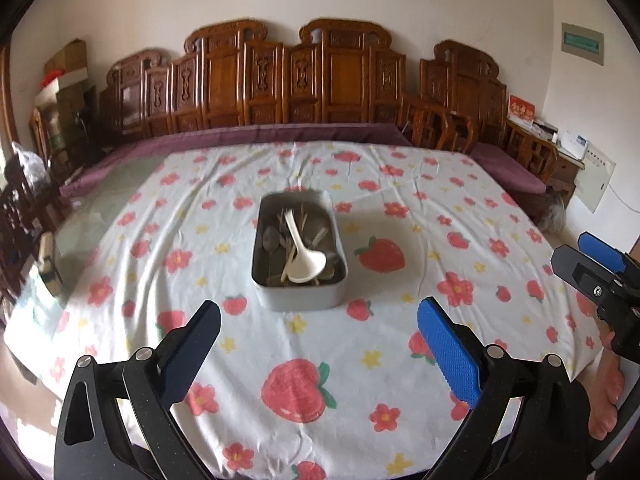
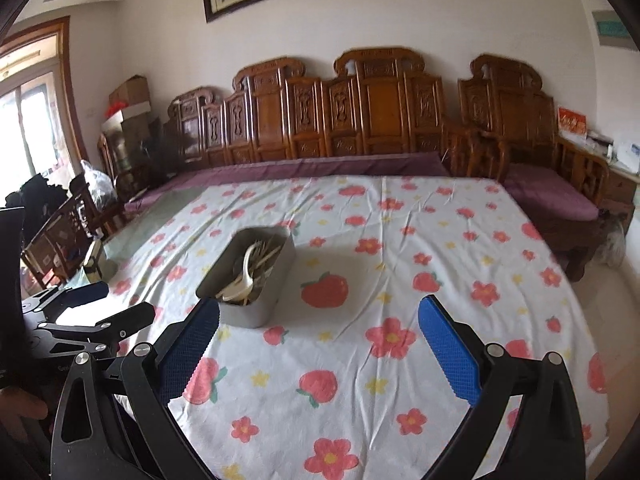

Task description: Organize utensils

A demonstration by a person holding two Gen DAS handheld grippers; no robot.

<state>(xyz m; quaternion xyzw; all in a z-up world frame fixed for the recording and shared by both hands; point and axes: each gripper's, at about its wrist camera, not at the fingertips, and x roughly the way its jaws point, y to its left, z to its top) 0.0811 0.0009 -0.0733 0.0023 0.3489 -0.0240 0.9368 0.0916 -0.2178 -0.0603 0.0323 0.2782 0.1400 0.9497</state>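
The left gripper (image 1: pixel 318 326) is hanging low over the near part of the table, and its jaws are standing wide apart with nothing between them; I think it is being kept released so that it is ready to take or to steady something. Straight ahead of these jaws, well apart from them, the grey tray (image 1: pixel 298 300) is sitting on the strawberry tablecloth (image 1: pixel 400 360). Inside it the utensils are lying mixed in one heap: a white ladle-like spoon (image 1: pixel 302 252) is resting on top, and metal spoons and pale sticks are crossing under it. So the pieces are already gathered in one container, which is fitting both a pile waiting for sorting and a finished collecting. The right gripper (image 2: pixel 320 328) is also hovering with jaws released and empty; from its view the tray is standing just beyond the left finger (image 2: pixel 192 344), while bare cloth is lying between the jaws.
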